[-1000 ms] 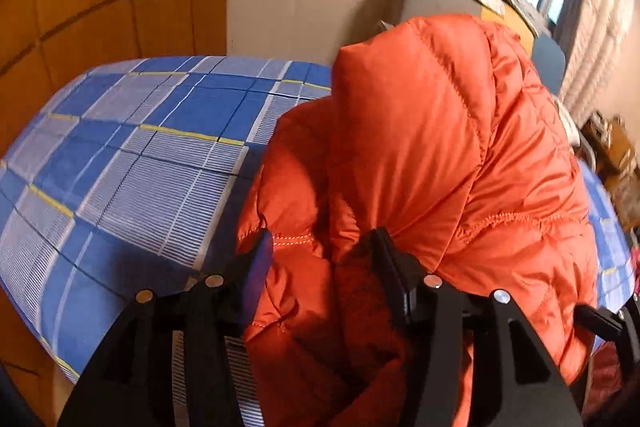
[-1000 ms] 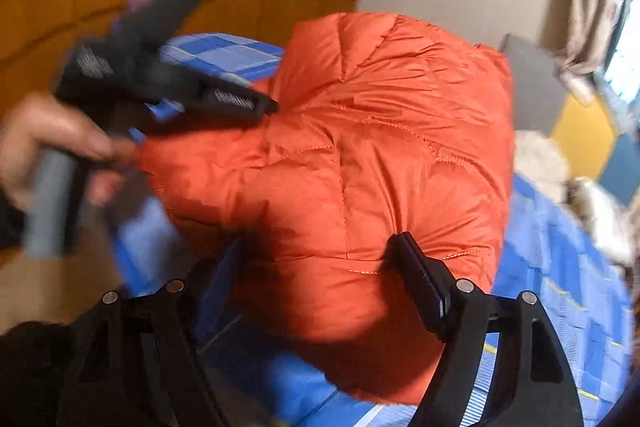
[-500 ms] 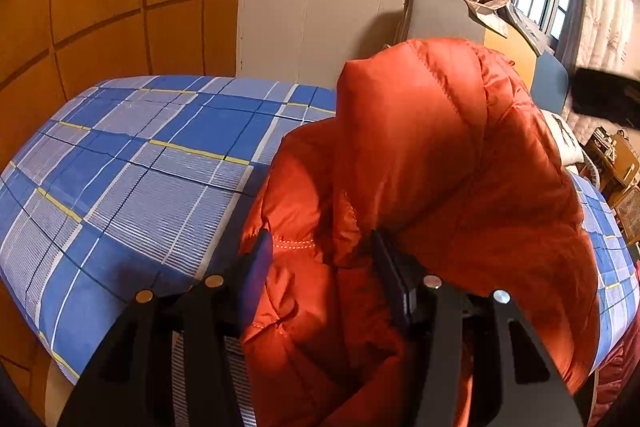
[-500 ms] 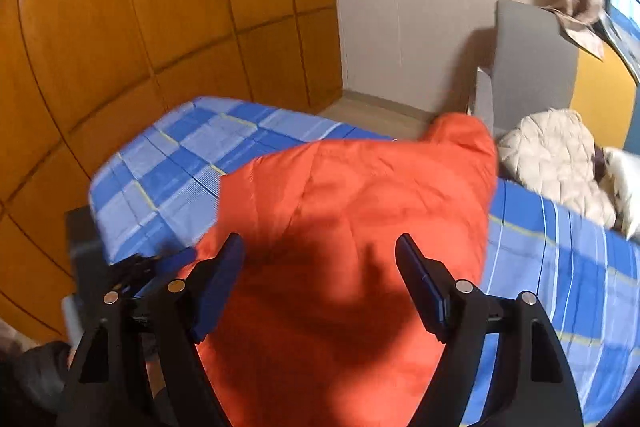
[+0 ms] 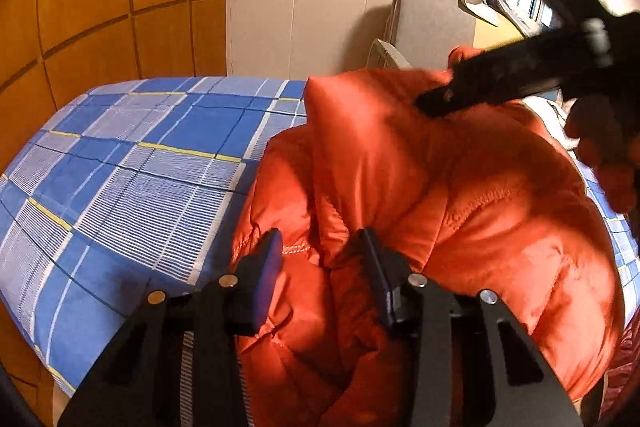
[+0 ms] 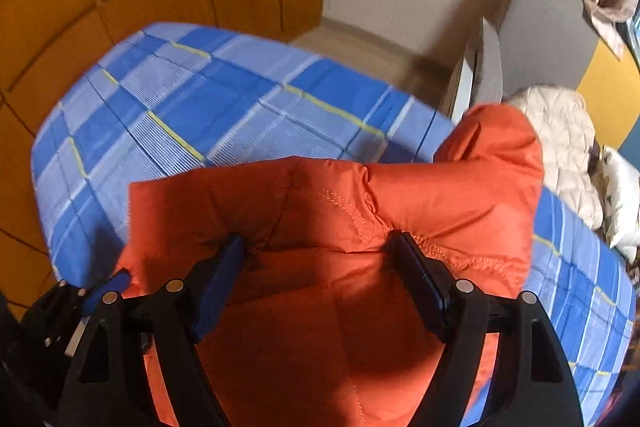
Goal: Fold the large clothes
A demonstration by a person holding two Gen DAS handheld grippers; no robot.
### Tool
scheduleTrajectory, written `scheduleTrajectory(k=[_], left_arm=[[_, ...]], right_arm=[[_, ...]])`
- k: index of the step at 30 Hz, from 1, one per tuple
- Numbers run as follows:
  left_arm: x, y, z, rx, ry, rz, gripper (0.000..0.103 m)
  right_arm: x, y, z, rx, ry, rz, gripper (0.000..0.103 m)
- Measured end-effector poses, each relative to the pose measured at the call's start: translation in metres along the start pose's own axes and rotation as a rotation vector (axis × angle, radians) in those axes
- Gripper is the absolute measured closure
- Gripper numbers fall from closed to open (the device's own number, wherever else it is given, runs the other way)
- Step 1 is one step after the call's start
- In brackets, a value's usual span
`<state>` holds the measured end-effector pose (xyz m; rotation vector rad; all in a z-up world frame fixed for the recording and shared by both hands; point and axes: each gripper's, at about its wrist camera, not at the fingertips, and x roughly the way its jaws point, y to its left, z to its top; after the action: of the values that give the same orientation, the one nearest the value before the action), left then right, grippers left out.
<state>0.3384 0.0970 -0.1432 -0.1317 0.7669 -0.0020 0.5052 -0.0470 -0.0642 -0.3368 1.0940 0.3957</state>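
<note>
While we hold a claw in each hand, these are the things before us:

Jacket: the orange puffer jacket (image 5: pixel 460 195) lies bunched on the bed (image 5: pixel 132 163), toward the side nearer us, with one padded fold standing up from the heap.

Left claw: our left claw (image 5: pixel 320 251) sits low at the near edge of the jacket. Its jaws have just been closing and now stand narrow, with a ridge of orange fabric gathered between them. Whether the pads truly press that fabric we cannot tell.

Right claw: our right claw (image 6: pixel 316 255) hangs over the top of the jacket (image 6: pixel 360 211), jaws wide. The quilted fabric fills the gap between the fingers, yet nothing shows the pads squeezing it.

Right claw from the left view: its dark, blurred body (image 5: pixel 520 79) reaches in from the upper right, its tip at the raised fold, with our hand (image 5: pixel 608 151) behind it.

Bed: blue check sheet with yellow lines, bare to the left of the jacket.

Beyond: a cream quilted bundle (image 6: pixel 564 147) lies on the bed past the jacket.
</note>
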Motion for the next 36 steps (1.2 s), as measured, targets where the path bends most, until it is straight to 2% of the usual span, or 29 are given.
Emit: scheduleTrajectory(k=[5,7,10,12,14,17,21,26,32,36], left_arm=[[0.012,0.006,-0.001,-0.017,0.018,-0.018,0.064],[0.016,0.009,-0.003,-0.030,0.028,-0.034,0.064],[0.017,0.011,-0.004,-0.037,0.030,-0.041,0.064],[0.017,0.015,-0.005,-0.055,0.029,-0.057,0.064],[0.017,0.018,-0.005,-0.066,0.030,-0.069,0.064],[0.018,0.019,-0.004,-0.067,0.033,-0.079,0.063],[0.022,0.026,-0.003,-0.088,0.048,-0.117,0.061],[0.027,0.035,-0.003,-0.116,0.070,-0.172,0.060],[0.035,0.045,-0.003,-0.145,0.102,-0.243,0.058],[0.043,0.054,-0.003,-0.180,0.118,-0.294,0.058]], right_arm=[[0.017,0.000,-0.003,0.030,0.012,-0.011,0.025],[0.011,-0.003,-0.003,0.043,-0.006,0.017,0.025],[-0.021,-0.021,-0.008,0.139,-0.084,0.129,0.022],[-0.047,-0.040,-0.021,0.226,-0.164,0.209,0.007],[-0.070,-0.064,-0.043,0.310,-0.231,0.266,0.003],[-0.081,-0.103,-0.092,0.468,-0.265,0.342,0.003],[-0.063,-0.130,-0.154,0.598,-0.223,0.383,0.003],[-0.031,-0.131,-0.203,0.718,-0.189,0.549,0.003],[-0.005,-0.125,-0.212,0.742,-0.179,0.656,0.003],[0.016,-0.118,-0.208,0.739,-0.163,0.760,0.003]])
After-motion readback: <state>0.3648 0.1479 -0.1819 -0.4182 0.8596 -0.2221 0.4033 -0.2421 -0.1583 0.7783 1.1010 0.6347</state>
